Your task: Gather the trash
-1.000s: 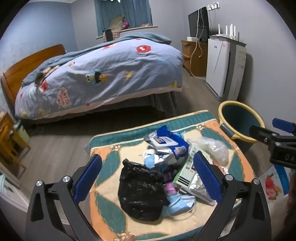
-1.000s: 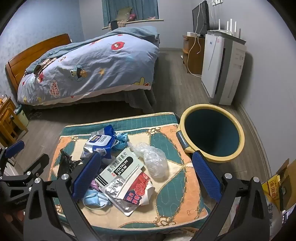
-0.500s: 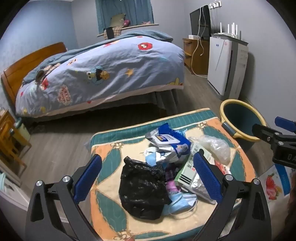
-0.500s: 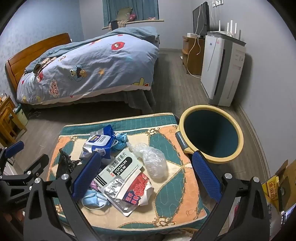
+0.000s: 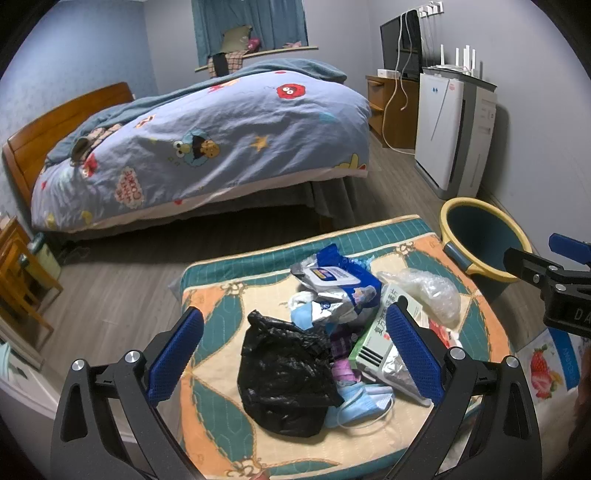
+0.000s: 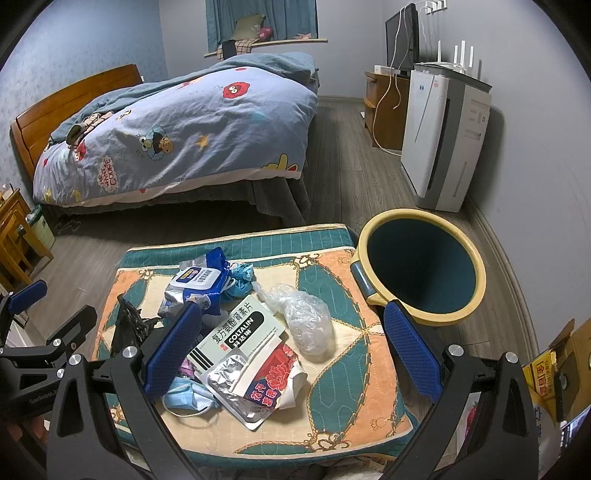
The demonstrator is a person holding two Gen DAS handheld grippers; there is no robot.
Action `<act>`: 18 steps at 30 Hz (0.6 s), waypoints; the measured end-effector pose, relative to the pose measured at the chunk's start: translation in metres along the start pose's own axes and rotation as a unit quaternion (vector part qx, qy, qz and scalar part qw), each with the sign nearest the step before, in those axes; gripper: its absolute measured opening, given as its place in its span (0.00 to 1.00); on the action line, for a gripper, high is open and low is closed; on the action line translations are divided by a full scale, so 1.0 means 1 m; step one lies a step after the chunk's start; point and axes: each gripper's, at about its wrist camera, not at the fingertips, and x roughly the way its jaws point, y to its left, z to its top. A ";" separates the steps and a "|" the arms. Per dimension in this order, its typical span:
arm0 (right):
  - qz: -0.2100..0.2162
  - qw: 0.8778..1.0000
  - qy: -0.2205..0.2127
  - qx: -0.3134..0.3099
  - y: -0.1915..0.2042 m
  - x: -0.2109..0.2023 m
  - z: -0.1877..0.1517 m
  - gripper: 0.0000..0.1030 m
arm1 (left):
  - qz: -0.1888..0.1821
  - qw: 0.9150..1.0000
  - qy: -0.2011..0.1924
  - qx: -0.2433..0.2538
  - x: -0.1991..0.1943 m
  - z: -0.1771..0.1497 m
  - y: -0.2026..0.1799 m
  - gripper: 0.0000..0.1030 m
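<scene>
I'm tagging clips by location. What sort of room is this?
Most likely a bedroom in a home: a bed with a cartoon-print duvet and wooden headboard, a curtained window, and a TV on a wooden cabinet.

Right in front of me, in the centre of my right view, a flat medicine box (image 6: pixel 242 330) reads "COLTALIN" in white on a black band, with "复方氨酚肾素片" printed above it. Far left on the bed, the duvet (image 6: pixel 192 122) carries a speech bubble reading "ME WANT COOKIE". At the lower left edge, my other tool's black body (image 6: pixel 33 384) shows "GenRobot", partly cut off. In my left view, at the right edge, the other tool (image 5: pixel 569 314) shows only "DA". The red pouch's (image 6: pixel 275 380) characters are too small to read.
</scene>
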 end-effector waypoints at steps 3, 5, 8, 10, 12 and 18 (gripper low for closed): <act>-0.001 1.000 0.000 -0.001 0.002 0.001 0.000 0.95 | 0.002 1.000 0.001 -0.005 -0.002 0.007 0.000 0.95; -0.002 1.000 -0.001 -0.001 0.002 0.001 0.000 0.95 | 0.002 1.000 0.001 -0.005 -0.002 0.007 0.000 0.95; -0.001 1.000 0.000 0.000 0.001 0.000 0.000 0.95 | 0.002 1.000 0.001 -0.006 -0.002 0.007 0.001 0.95; 0.000 1.000 0.001 0.001 0.000 0.000 0.000 0.95 | 0.002 1.000 0.001 -0.006 -0.001 0.007 0.002 0.95; -0.003 1.000 0.000 -0.002 0.002 0.002 0.001 0.95 | 0.002 1.000 0.002 -0.005 -0.002 0.008 0.000 0.95; -0.002 1.000 0.001 0.000 0.001 0.002 0.000 0.95 | 0.002 1.000 0.002 -0.005 -0.002 0.008 0.000 0.95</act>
